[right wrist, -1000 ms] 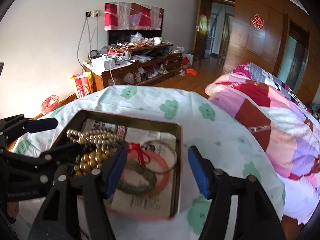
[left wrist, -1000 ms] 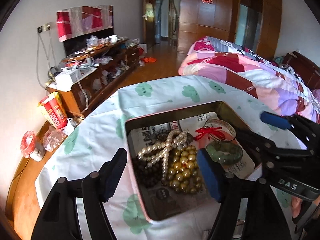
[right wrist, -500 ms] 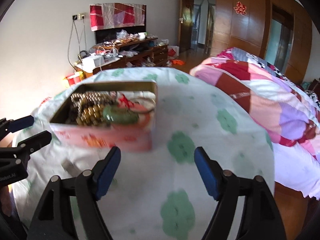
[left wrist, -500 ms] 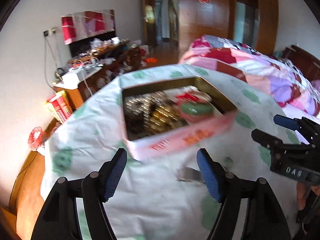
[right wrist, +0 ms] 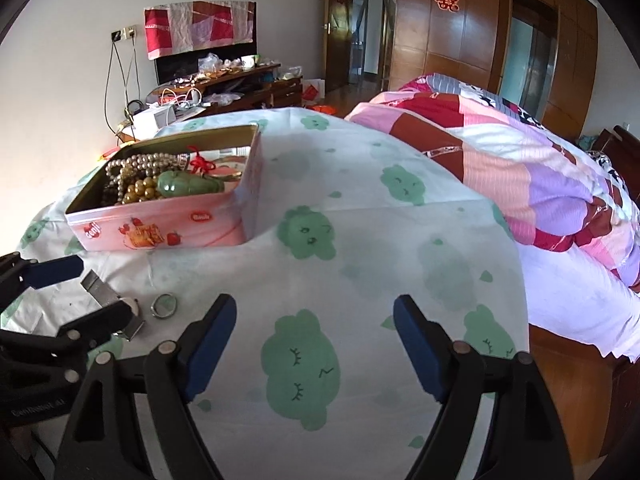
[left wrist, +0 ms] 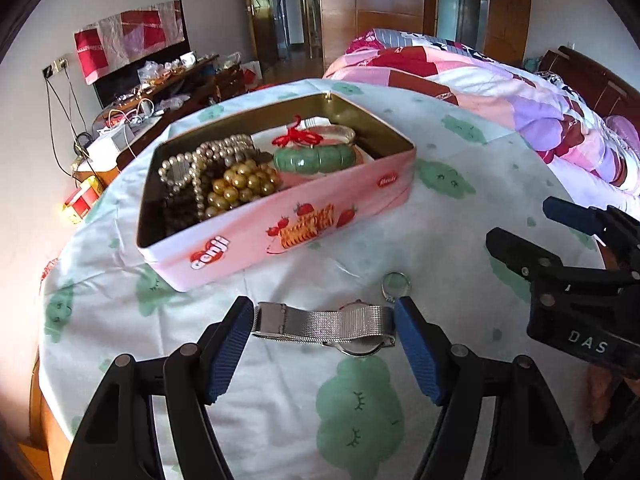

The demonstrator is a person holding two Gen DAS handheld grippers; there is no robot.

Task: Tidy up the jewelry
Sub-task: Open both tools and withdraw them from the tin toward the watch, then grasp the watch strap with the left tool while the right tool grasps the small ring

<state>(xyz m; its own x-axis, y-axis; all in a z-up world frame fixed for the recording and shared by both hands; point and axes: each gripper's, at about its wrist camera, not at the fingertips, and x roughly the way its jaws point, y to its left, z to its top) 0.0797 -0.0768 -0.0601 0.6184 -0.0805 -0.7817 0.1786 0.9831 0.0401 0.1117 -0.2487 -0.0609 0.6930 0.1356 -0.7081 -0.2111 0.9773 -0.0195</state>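
A pink tin box (left wrist: pixel 288 224) sits on the cloud-print tablecloth and holds pearl and gold bead strands (left wrist: pixel 236 184), a green jade bangle (left wrist: pixel 316 158) and a red knot. A silver mesh-band watch (left wrist: pixel 324 324) lies flat on the cloth between the open fingers of my left gripper (left wrist: pixel 324 344). A small silver ring (left wrist: pixel 396 282) lies just beyond the watch. My right gripper (right wrist: pixel 316 344) is open and empty over bare cloth, to the right of the ring (right wrist: pixel 164 305) and the box (right wrist: pixel 168 224). The right gripper also shows in the left wrist view (left wrist: pixel 560 240).
The round table's cloth (right wrist: pixel 360 240) drops off at the right toward a bed with a patchwork quilt (right wrist: pixel 520 160). A cluttered wooden TV cabinet (right wrist: pixel 224 88) stands by the far wall. The left gripper's fingers (right wrist: pixel 56 272) reach in at the left of the right wrist view.
Both grippers have pulled back from over the box toward the near side of the table. The left gripper now straddles the watch; the right hovers over bare cloth.
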